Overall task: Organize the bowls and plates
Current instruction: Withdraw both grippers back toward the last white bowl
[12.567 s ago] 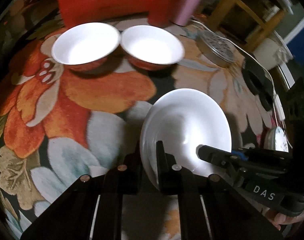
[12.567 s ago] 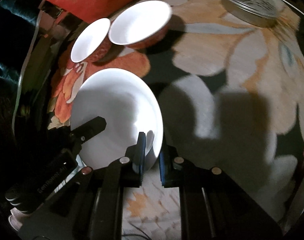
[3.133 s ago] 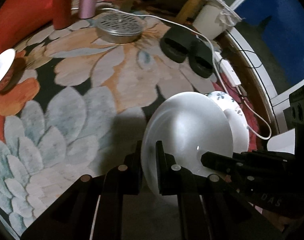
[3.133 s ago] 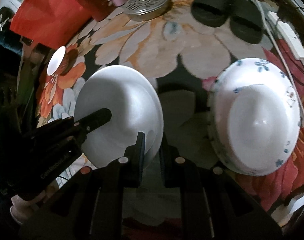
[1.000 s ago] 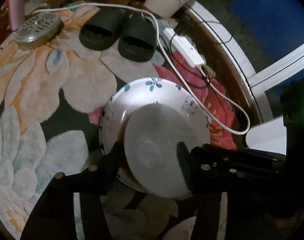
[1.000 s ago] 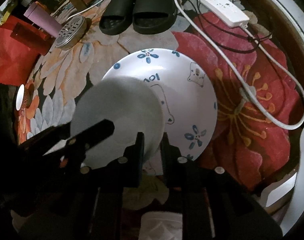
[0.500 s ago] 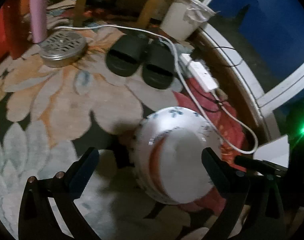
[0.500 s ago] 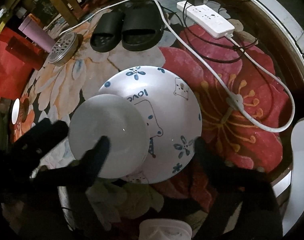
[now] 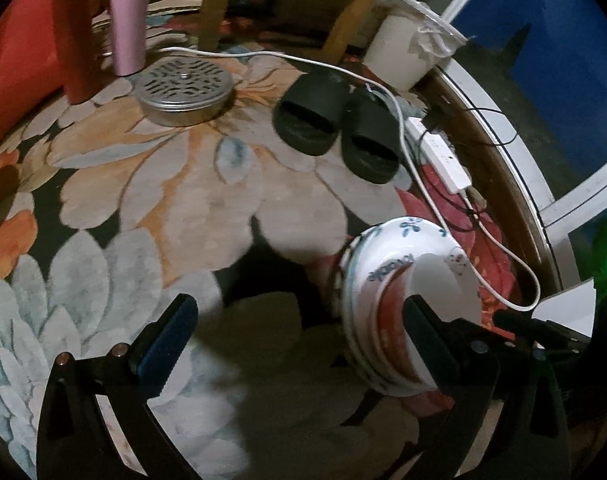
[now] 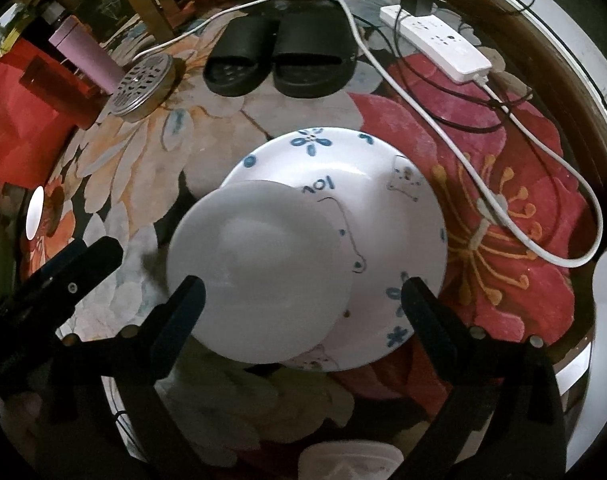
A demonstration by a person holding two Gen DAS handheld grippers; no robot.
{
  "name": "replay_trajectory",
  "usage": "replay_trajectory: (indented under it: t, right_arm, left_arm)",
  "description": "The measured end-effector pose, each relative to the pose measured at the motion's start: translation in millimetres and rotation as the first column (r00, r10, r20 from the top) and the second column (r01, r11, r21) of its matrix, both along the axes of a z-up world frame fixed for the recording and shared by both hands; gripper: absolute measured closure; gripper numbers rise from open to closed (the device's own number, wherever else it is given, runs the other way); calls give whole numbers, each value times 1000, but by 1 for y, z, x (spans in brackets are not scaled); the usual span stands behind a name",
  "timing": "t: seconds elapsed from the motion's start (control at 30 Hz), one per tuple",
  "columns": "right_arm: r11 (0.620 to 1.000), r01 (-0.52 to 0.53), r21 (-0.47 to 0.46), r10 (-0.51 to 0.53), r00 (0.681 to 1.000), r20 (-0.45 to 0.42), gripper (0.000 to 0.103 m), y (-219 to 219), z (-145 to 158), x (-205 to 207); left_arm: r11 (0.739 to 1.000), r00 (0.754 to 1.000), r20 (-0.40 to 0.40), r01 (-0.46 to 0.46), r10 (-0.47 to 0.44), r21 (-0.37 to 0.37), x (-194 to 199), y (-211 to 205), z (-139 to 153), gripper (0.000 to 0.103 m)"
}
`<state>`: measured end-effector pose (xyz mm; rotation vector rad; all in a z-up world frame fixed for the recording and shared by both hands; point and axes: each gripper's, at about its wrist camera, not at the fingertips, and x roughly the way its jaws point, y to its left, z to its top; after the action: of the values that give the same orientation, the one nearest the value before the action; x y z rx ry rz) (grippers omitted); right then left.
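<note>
A plain white bowl (image 10: pixel 259 272) rests inside a larger white bowl with blue flowers and bears (image 10: pixel 391 208) on the floral rug. In the left wrist view the stack (image 9: pixel 399 304) stands at the right, red showing on the inner bowl's outside. My right gripper (image 10: pixel 301 300) is open, its fingers wide on either side of the stack, holding nothing. My left gripper (image 9: pixel 299 328) is open and empty, left of the stack. Another white bowl's edge (image 10: pixel 34 212) shows far left.
Black slippers (image 9: pixel 335 124) lie behind the stack. A white power strip (image 10: pixel 435 46) and its cable (image 10: pixel 523 216) run along the right. A round metal lid (image 9: pixel 183 90), a pink bottle (image 9: pixel 127 12) and a red container (image 9: pixel 73 32) stand at the back left.
Both grippers let go of the white bowl, which now sits in the patterned bowl. Both opened wide, and the left gripper drew back to the left.
</note>
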<state>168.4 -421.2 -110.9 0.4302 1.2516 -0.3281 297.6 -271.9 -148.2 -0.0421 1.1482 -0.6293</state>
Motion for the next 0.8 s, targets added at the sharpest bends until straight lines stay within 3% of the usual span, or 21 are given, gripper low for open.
replay_trajectory:
  t: [0.4, 0.8]
  right_arm:
    - [994, -97, -53, 100, 993, 56, 4, 44, 8, 27]
    - [985, -167, -38, 169, 982, 82, 4, 89, 7, 47]
  left_arm:
    - [996, 997, -15, -71, 72, 46, 11, 56, -11, 1]
    - [985, 989, -15, -147, 149, 92, 21, 110, -16, 1]
